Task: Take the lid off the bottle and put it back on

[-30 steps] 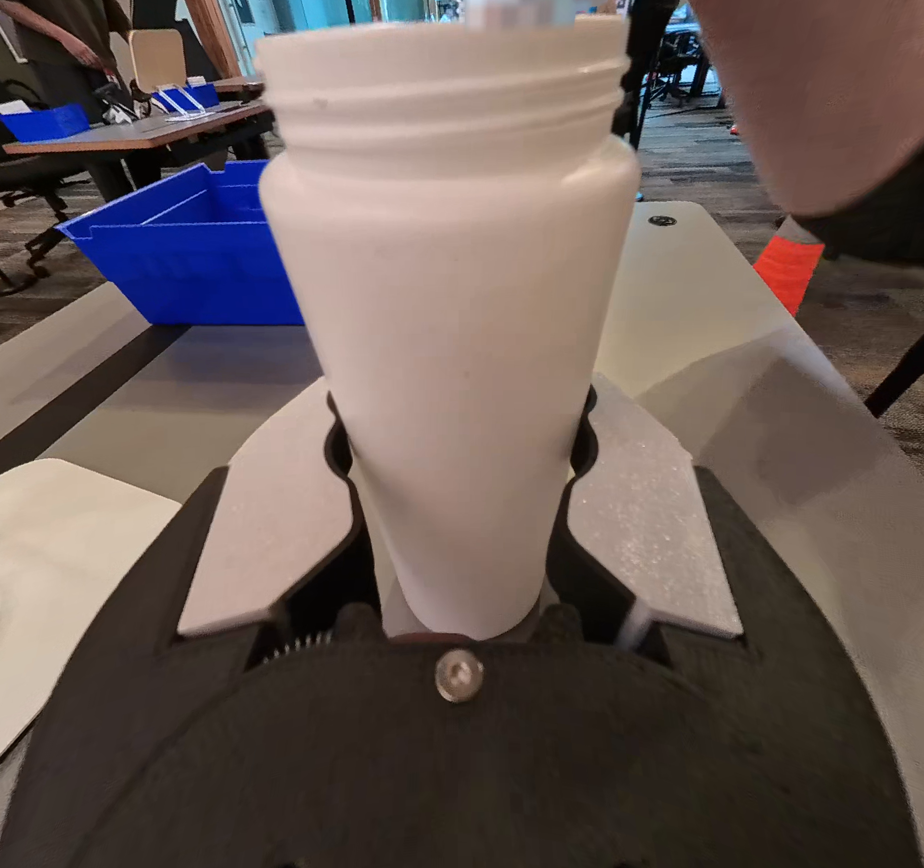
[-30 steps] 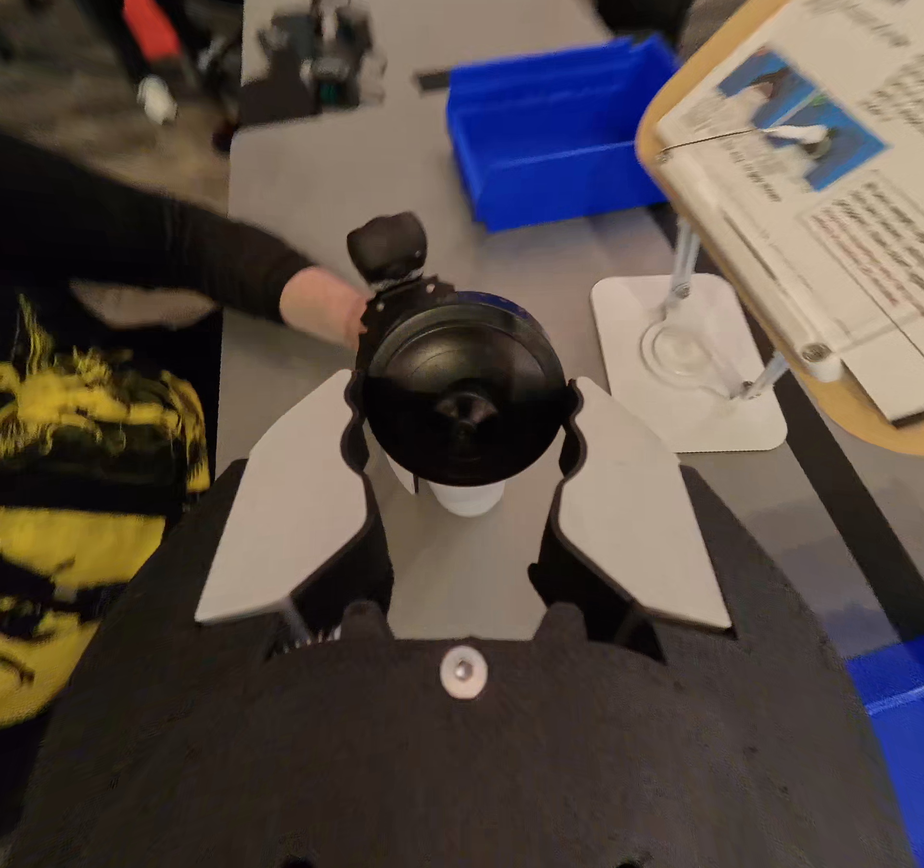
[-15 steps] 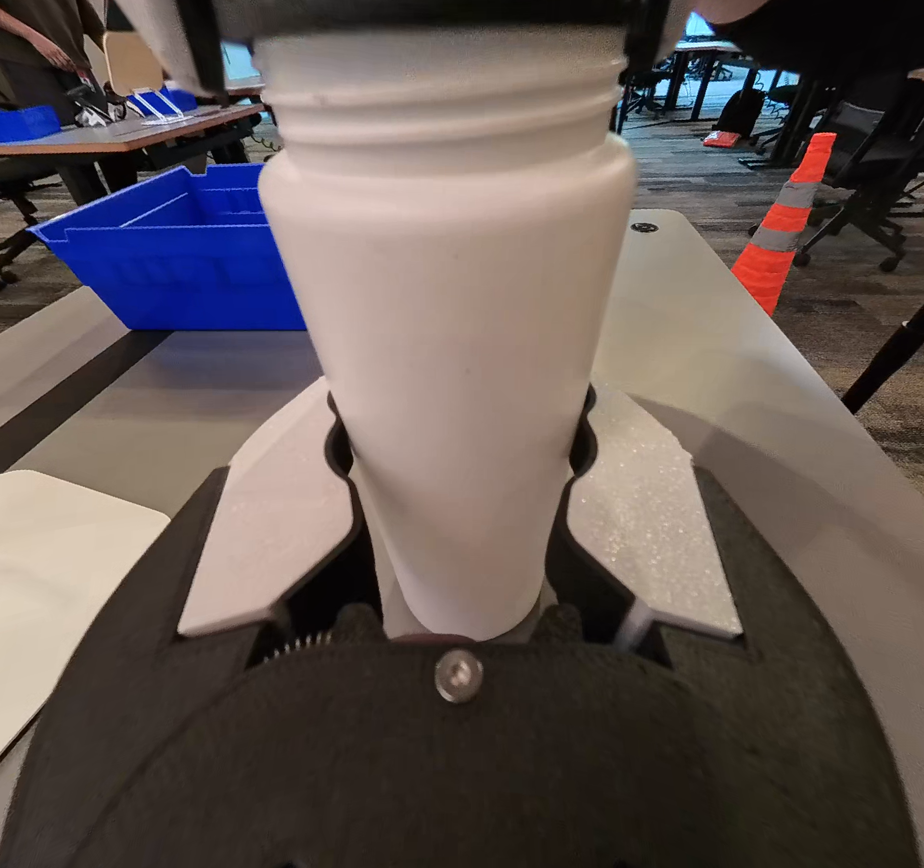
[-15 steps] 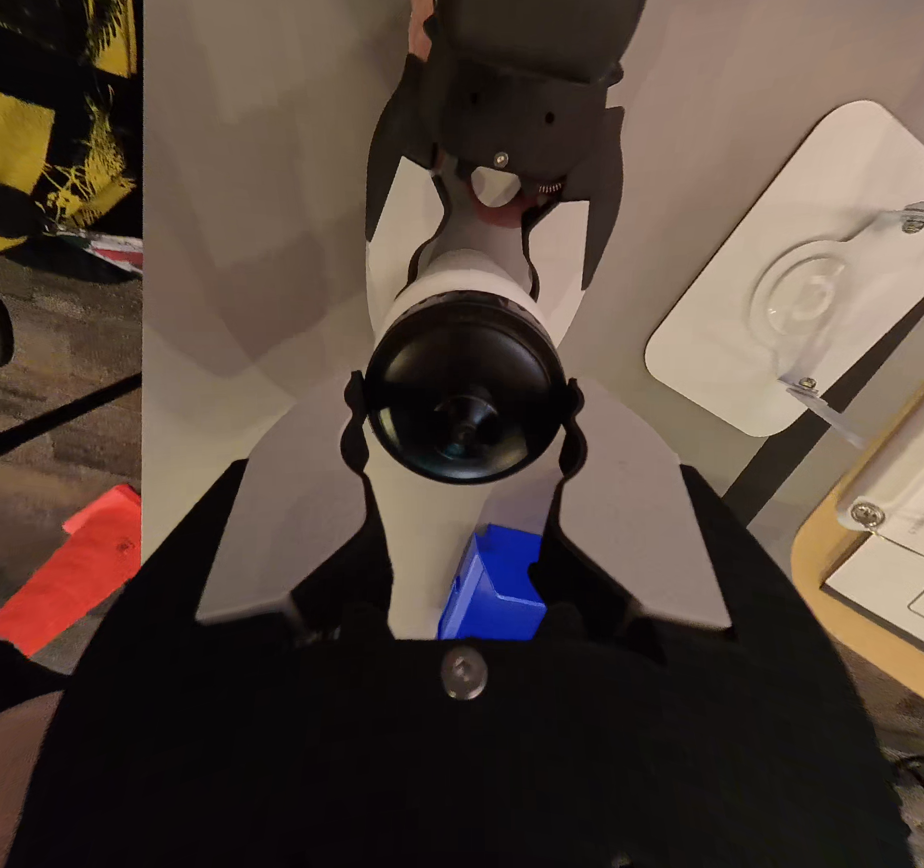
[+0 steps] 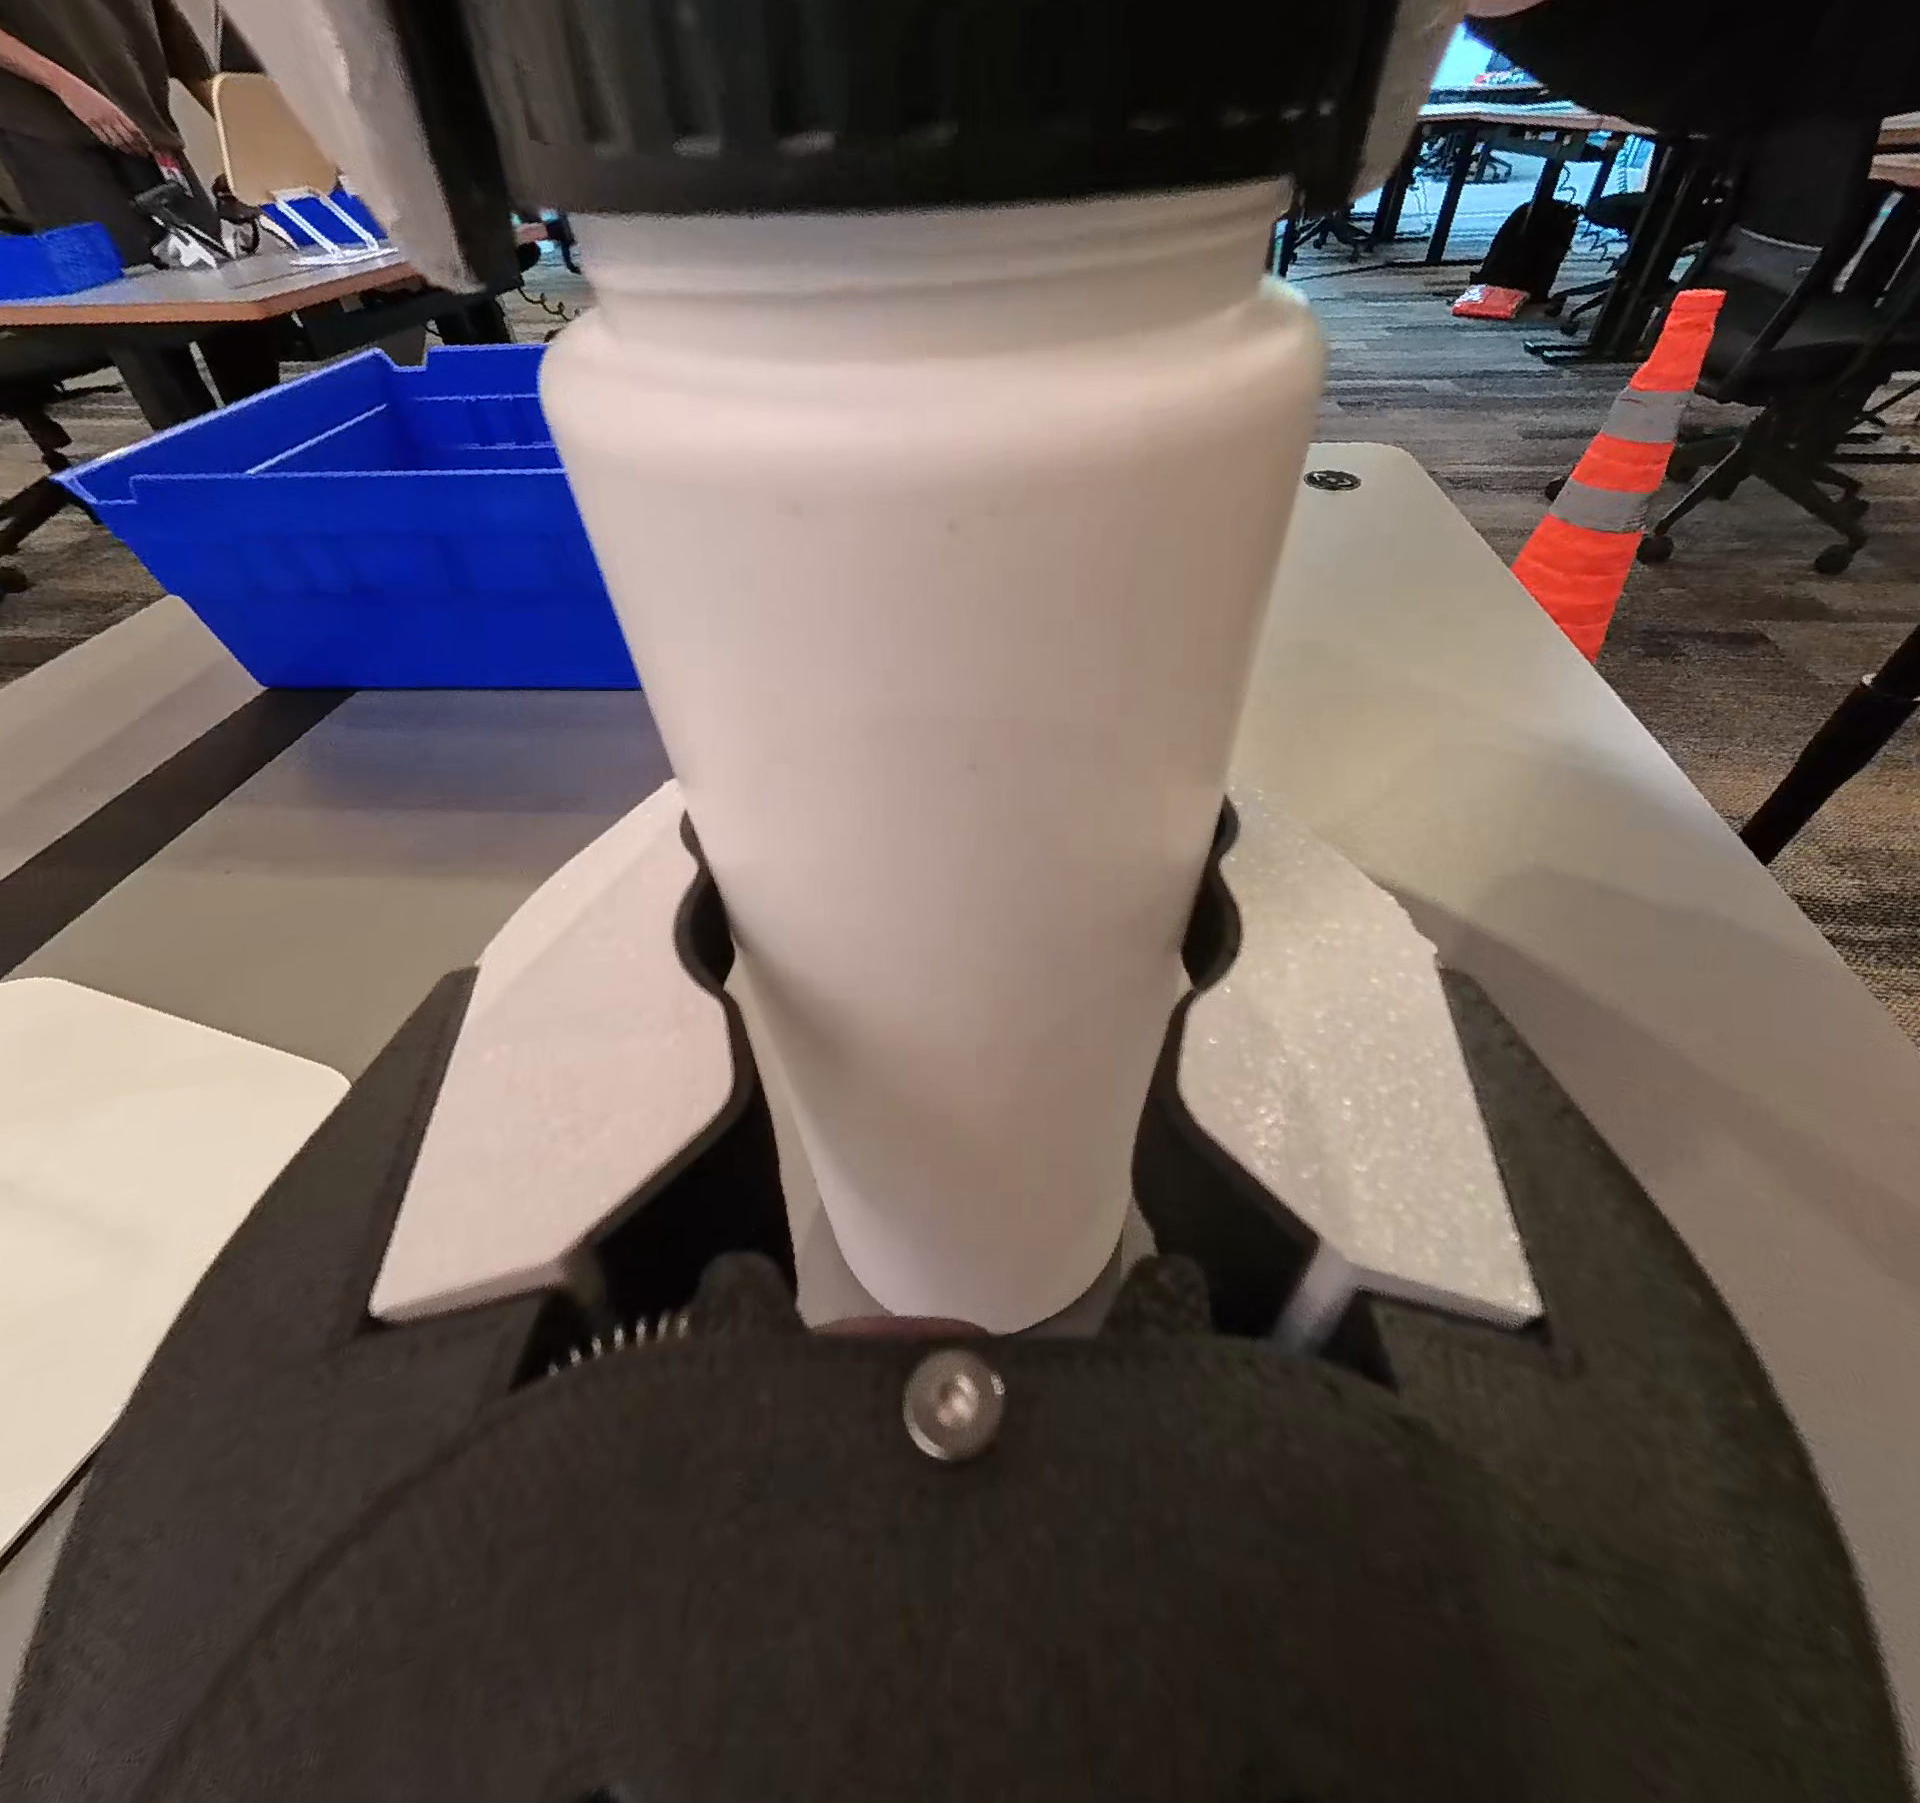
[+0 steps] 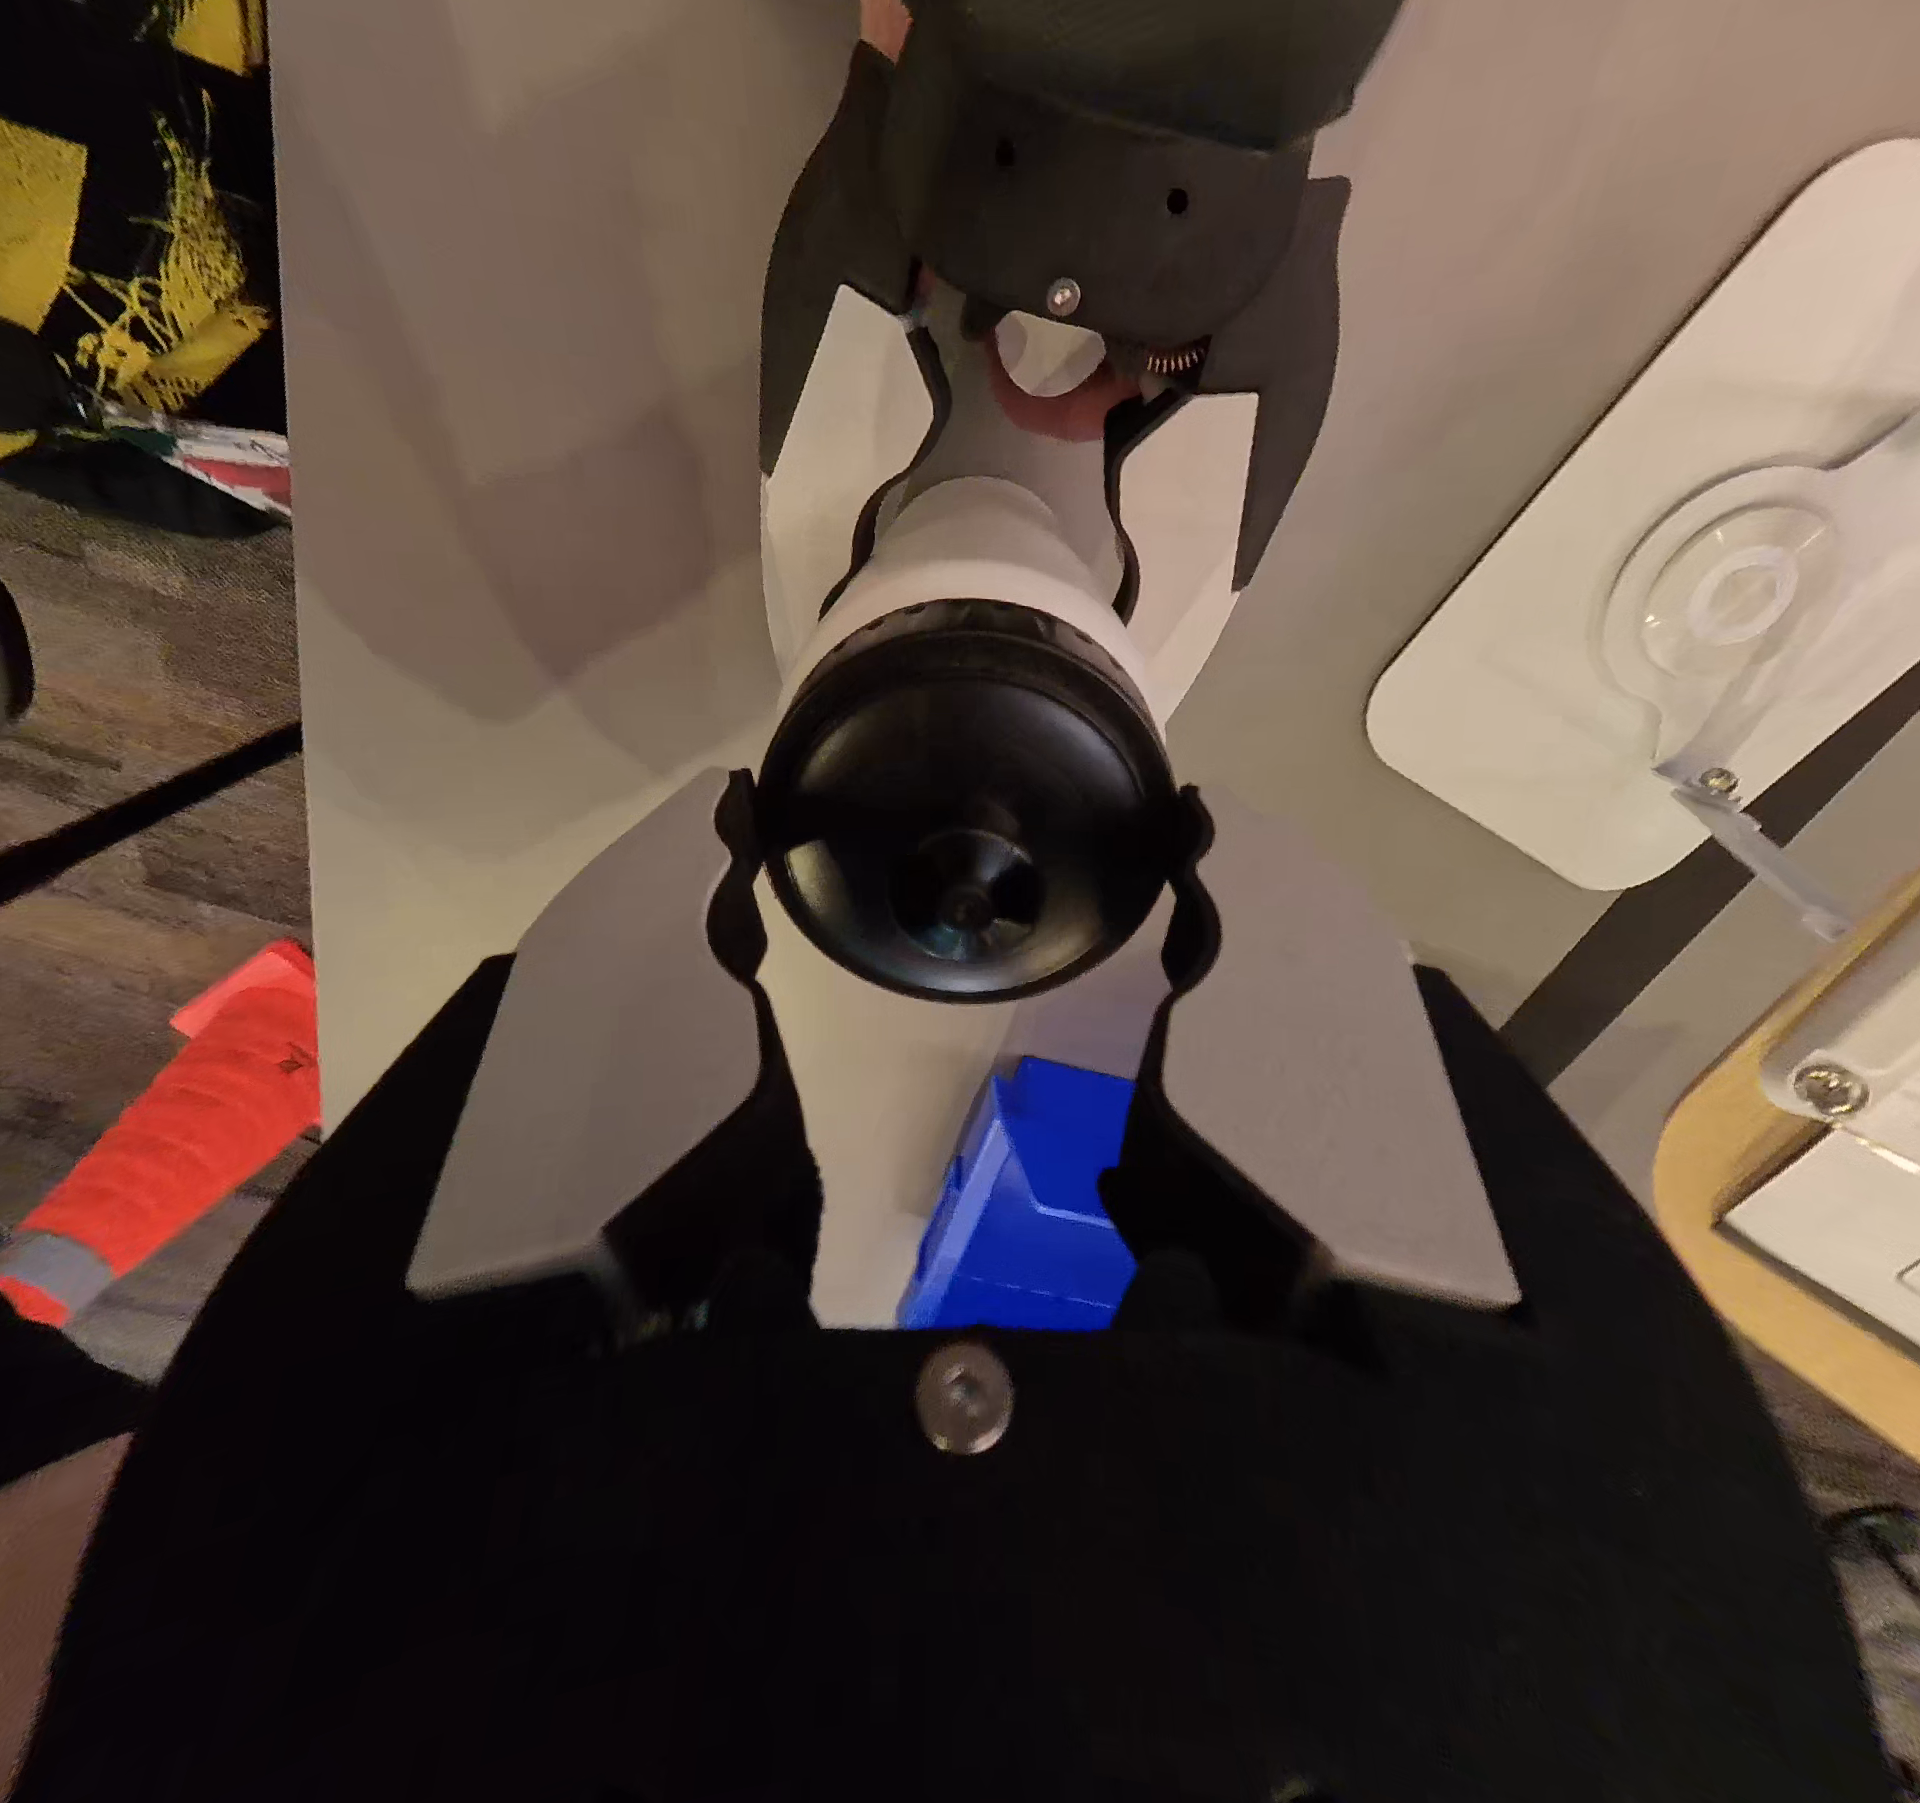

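My left gripper (image 5: 956, 912) is shut on a white bottle (image 5: 935, 673) and holds it upright above the grey table (image 5: 1455, 766). A black ribbed lid (image 5: 904, 39) sits over the bottle's threaded neck, with some thread still showing below it. My right gripper (image 6: 961, 860) is shut on the lid (image 6: 961, 818) from above, looking down on it. Below it in the right wrist view are the bottle (image 6: 966, 569) and the left gripper (image 6: 1023, 475) that holds it.
A blue bin (image 5: 353, 548) stands at the table's back left and shows in the right wrist view (image 6: 1023, 1223). A white stand base (image 6: 1621, 548) and a wooden-edged board (image 6: 1787, 1130) are to the right. An orange cone (image 5: 1621, 465) stands on the floor.
My right gripper has swung over the bottle with the lid and lowered it onto the neck. The open mouth of the bottle is now covered. The left gripper has held still.
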Action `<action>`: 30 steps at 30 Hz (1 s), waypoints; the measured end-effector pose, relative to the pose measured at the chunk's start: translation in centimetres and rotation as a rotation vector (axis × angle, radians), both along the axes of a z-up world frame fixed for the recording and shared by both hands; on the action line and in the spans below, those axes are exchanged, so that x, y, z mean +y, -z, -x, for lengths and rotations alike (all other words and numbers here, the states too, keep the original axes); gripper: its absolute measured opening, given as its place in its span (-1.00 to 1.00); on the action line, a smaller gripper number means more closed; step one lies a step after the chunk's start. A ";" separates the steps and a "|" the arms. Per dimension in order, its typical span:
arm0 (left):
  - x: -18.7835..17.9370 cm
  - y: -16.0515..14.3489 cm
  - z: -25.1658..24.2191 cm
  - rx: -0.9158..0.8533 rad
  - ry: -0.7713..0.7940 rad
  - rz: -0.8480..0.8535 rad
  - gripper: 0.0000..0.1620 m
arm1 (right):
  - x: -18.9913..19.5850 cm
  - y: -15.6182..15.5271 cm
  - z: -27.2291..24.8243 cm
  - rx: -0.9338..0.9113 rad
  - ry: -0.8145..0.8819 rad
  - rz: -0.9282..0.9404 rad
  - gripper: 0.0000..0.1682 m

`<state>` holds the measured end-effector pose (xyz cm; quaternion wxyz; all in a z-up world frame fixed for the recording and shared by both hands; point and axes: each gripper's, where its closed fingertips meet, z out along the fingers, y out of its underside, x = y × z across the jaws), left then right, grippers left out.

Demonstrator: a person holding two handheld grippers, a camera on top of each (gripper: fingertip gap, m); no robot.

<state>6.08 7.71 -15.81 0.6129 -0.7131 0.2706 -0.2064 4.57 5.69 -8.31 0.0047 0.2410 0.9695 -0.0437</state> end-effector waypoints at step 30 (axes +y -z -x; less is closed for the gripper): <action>0.1 0.0 0.2 -0.005 -0.012 -0.004 0.07 | 0.1 -0.5 0.0 -0.048 0.521 0.012 -0.13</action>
